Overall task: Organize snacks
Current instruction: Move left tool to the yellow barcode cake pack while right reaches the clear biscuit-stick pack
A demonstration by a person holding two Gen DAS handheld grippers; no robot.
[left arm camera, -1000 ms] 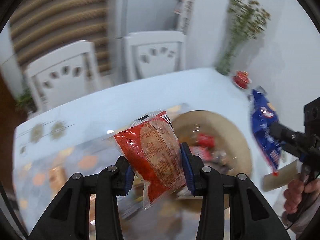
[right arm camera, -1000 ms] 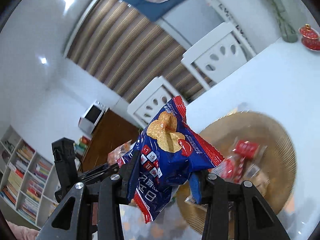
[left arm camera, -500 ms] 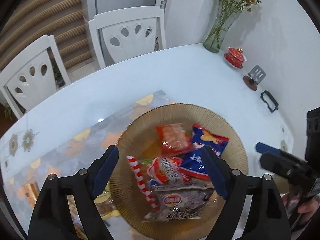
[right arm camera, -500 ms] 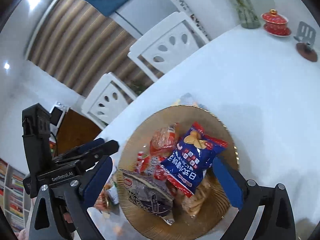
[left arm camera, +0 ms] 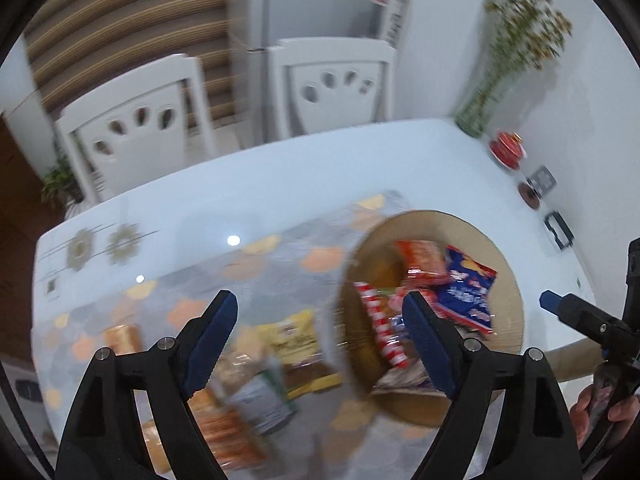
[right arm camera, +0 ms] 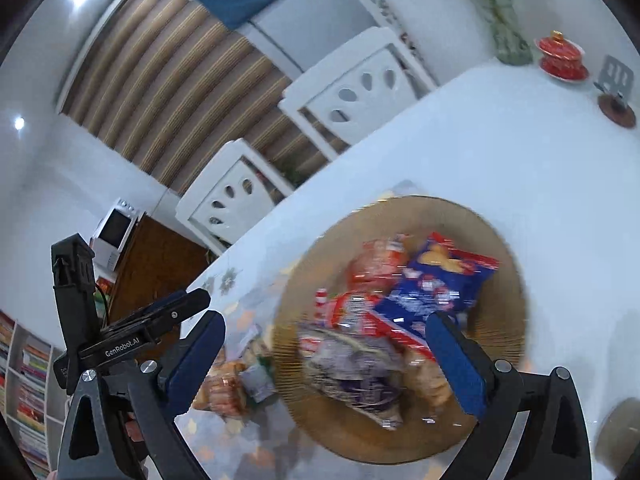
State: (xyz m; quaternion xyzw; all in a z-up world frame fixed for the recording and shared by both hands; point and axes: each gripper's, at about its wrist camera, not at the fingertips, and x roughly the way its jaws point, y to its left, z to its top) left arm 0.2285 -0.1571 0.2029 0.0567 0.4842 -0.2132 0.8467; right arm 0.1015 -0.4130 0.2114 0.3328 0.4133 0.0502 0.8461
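Note:
A round woven tray on the white table holds several snack packs. Among them are a blue chip bag, a red pack and a purple-grey pack. My left gripper is open and holds nothing. It hangs over loose packs to the left of the tray: a yellow one, a green-white one and an orange one. My right gripper is open and holds nothing, above the tray's near side. Both views are motion-blurred.
Two white chairs stand at the table's far edge. A vase of flowers, a red lidded cup and a small stand line the wall side. A person's hand grips the right tool.
A second ago the left gripper held the red pack and the right the blue bag. Both packs now lie in the tray and both jaws stand open. The left gripper has swung left.

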